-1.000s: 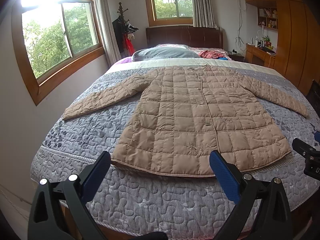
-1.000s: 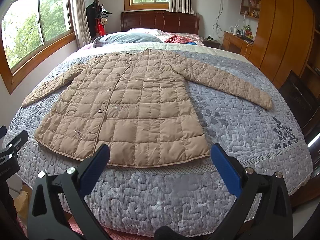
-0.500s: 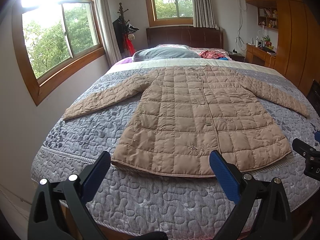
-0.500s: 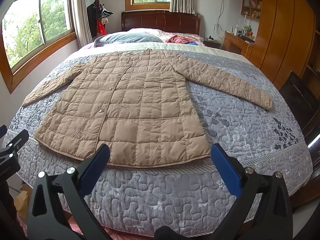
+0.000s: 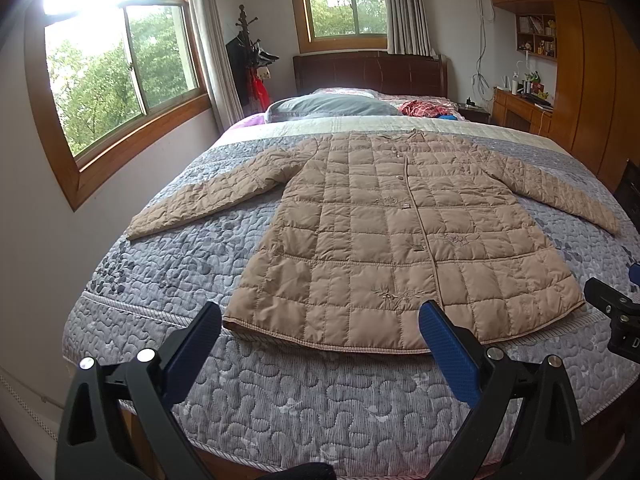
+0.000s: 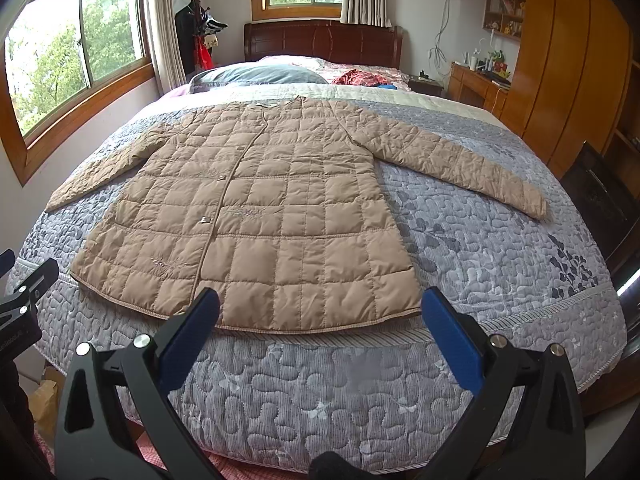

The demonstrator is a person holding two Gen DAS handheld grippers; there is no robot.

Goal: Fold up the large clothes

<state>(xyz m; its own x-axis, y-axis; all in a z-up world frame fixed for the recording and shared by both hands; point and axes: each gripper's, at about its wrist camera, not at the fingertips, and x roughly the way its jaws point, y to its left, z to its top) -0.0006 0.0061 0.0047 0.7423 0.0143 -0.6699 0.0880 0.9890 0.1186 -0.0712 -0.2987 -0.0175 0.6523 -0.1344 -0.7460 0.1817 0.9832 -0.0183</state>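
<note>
Here, left tongs (image 5: 320,330) and right tongs (image 6: 320,316) spread wide, empty, above coat (image 5: 400,236) hem.

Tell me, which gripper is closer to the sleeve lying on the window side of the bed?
Left. The left gripper hovers open by the coat's hem on the window side, nearer that sleeve. The right gripper, also open, hangs toward the hem's other end, further away.

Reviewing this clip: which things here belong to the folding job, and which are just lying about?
Job:
coat, spread flat
quilt under it
left gripper, open
right gripper, open

Lying about:
pillow
red cloth
coat rack
desk
</note>
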